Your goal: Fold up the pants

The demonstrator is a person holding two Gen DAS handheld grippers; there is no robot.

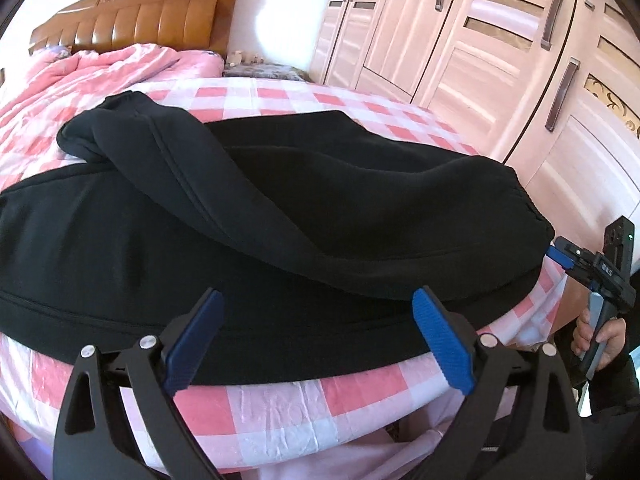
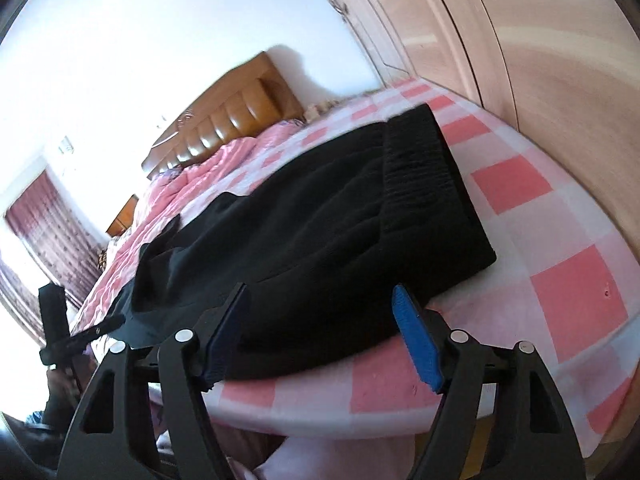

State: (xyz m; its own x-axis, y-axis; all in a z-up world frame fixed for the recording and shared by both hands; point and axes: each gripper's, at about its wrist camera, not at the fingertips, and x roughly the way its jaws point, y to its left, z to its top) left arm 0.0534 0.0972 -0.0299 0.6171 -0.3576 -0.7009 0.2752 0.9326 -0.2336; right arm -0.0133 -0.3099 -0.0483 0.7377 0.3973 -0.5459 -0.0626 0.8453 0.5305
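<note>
From the left wrist, the black pants [image 1: 248, 216] are lying across the bed [image 1: 280, 396], spread over its pink checked sheet toward the near edge, well short of the headboard [image 1: 132, 20]. One leg is lying folded diagonally over the other. The cloth is looking thick, soft and limp, likely fleece: it should be sagging when lifted and gripping the ribbed pads well, so a hem, cuff or the waistband is looking like the best hold. The left gripper [image 1: 316, 338] is standing with its jaws wide and empty, the near hem of the pants lying just beyond and between the tips, untouched. The right gripper [image 1: 560, 258] is showing at the far right by the elastic waistband, a hand [image 1: 600, 336] on its handle.

From the right wrist, the pants [image 2: 320, 232] are lying along the bed [image 2: 540, 280], waistband end on the right. The right gripper [image 2: 318, 338] is holding its jaws apart, gripping nothing; the pants' near edge is sitting between them, just past the tips.
</note>
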